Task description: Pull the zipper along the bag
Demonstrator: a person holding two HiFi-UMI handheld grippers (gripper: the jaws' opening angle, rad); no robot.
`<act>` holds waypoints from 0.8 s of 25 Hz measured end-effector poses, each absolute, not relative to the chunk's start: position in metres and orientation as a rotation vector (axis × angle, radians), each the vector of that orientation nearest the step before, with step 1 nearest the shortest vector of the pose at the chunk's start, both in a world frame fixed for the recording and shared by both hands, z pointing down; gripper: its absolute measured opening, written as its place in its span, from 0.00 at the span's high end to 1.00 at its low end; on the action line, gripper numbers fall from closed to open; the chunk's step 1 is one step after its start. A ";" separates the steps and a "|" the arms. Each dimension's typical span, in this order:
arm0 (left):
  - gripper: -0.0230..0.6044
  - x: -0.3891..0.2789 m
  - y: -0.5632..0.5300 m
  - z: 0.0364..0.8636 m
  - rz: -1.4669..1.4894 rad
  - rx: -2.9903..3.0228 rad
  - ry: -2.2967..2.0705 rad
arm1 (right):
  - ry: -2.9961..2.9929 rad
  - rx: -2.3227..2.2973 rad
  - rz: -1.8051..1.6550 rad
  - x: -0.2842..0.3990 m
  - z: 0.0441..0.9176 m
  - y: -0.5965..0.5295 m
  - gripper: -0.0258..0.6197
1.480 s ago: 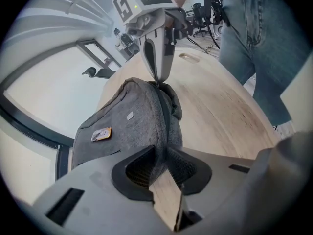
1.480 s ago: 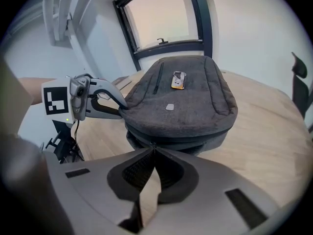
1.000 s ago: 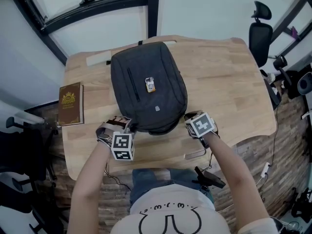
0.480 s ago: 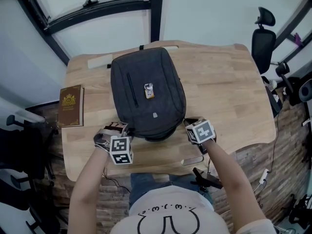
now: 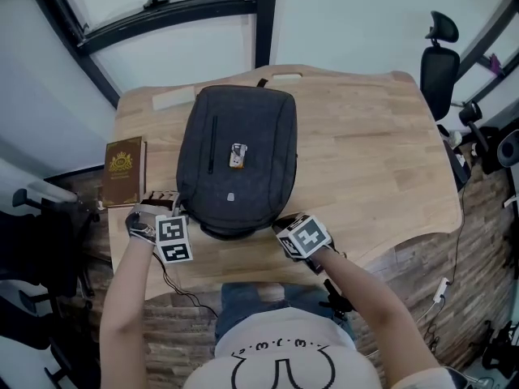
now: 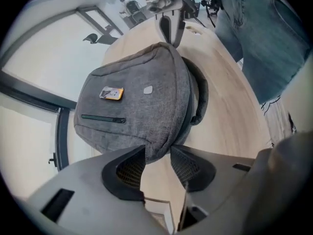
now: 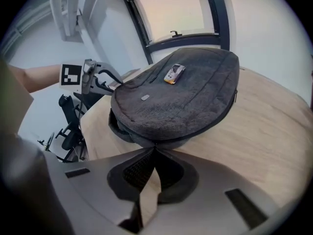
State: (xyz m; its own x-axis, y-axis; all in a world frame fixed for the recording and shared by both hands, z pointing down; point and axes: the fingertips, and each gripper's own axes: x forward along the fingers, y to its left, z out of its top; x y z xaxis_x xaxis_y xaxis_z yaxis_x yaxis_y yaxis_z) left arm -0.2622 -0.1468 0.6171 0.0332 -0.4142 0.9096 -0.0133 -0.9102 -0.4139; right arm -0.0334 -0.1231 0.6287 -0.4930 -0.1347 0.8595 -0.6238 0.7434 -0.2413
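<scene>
A dark grey backpack (image 5: 237, 160) lies flat on the wooden table (image 5: 373, 152), with a small orange tag (image 5: 237, 156) on its front. My left gripper (image 5: 159, 214) is at the bag's near left corner. Its jaws have just been opening, and in the left gripper view that corner (image 6: 155, 153) dips between the parted pads without being pinched. My right gripper (image 5: 281, 224) is at the bag's near right edge. In the right gripper view its pads meet on a small zipper pull (image 7: 154, 145) at the end of the zipper line.
A brown book (image 5: 123, 171) lies at the table's left edge, close to my left hand. A pale strip (image 5: 173, 98) rests at the far left of the table. A black office chair (image 5: 438, 55) stands beyond the far right corner.
Both grippers have shifted left along the table's near side. The bag has turned so its near end swung left. The left jaws, earlier at the bag's corner, now stand apart.
</scene>
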 end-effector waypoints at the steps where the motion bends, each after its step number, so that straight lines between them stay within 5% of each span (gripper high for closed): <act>1: 0.72 -0.266 -0.145 0.610 -1.947 -2.049 0.471 | -2.030 0.570 0.682 -0.041 0.629 -0.120 0.87; 9: 0.63 -0.199 -0.101 0.592 -1.721 -2.452 0.557 | -2.089 0.643 1.051 -0.080 0.628 -0.108 0.87; 20: 0.63 -0.135 -0.104 0.622 -1.682 -2.473 0.495 | -2.164 0.780 0.849 -0.091 0.640 -0.111 0.86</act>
State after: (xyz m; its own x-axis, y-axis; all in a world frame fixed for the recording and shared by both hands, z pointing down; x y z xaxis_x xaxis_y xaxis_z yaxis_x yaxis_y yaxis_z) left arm -0.1347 -0.1045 0.6219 0.3329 -0.3263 0.8847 -0.2046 -0.9409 -0.2700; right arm -0.0906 -0.1114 0.6397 -0.5921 -0.2767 0.7569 -0.7176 0.6085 -0.3389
